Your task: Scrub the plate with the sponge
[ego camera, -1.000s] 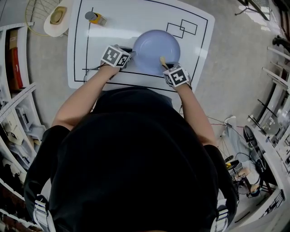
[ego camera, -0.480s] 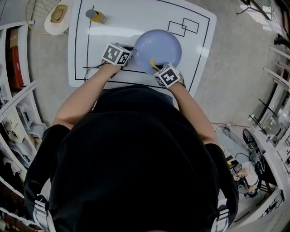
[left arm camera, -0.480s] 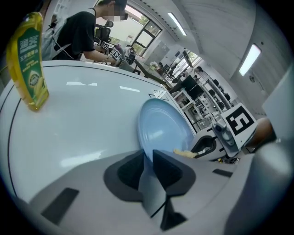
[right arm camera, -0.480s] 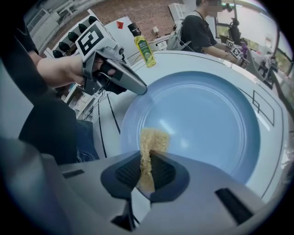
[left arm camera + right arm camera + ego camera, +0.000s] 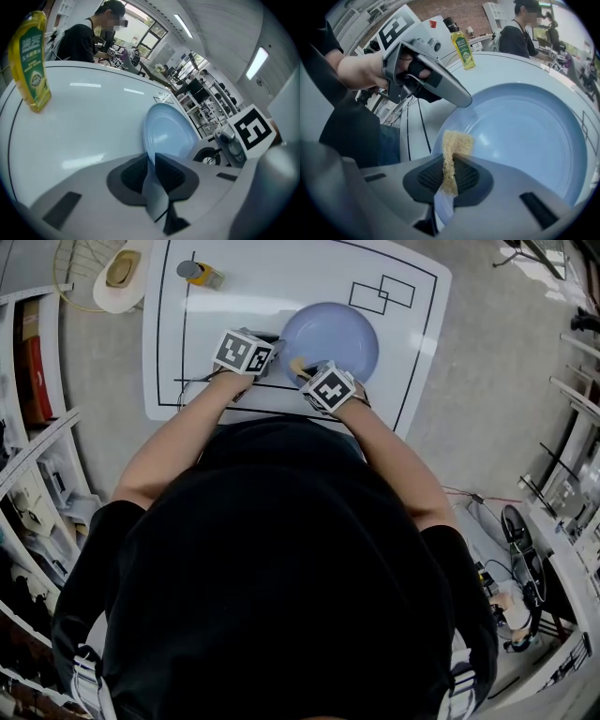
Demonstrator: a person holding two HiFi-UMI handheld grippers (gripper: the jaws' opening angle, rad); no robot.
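Gripping the plate [image 5: 171, 133] rim, left tongs [image 5: 151, 161], right tongs [image 5: 450, 161] clamping sponge [image 5: 457, 140] at plate's near edge.

Both forearms [image 5: 178, 442] reach toward 12 o'clock. Left gripper [image 5: 151, 171] pinches the plate [image 5: 168, 133] rim at its 9 o'clock. Right gripper [image 5: 449, 176], at 7 o'clock, is clamped on the sponge [image 5: 454, 143].

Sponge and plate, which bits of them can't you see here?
- sponge: lower half hidden between the right tongs, right gripper view.
- plate: near rim covered by the right marker cube, head view; rim edge inside the left tongs, left gripper view.
- bottle label: print too blurred, left gripper view.
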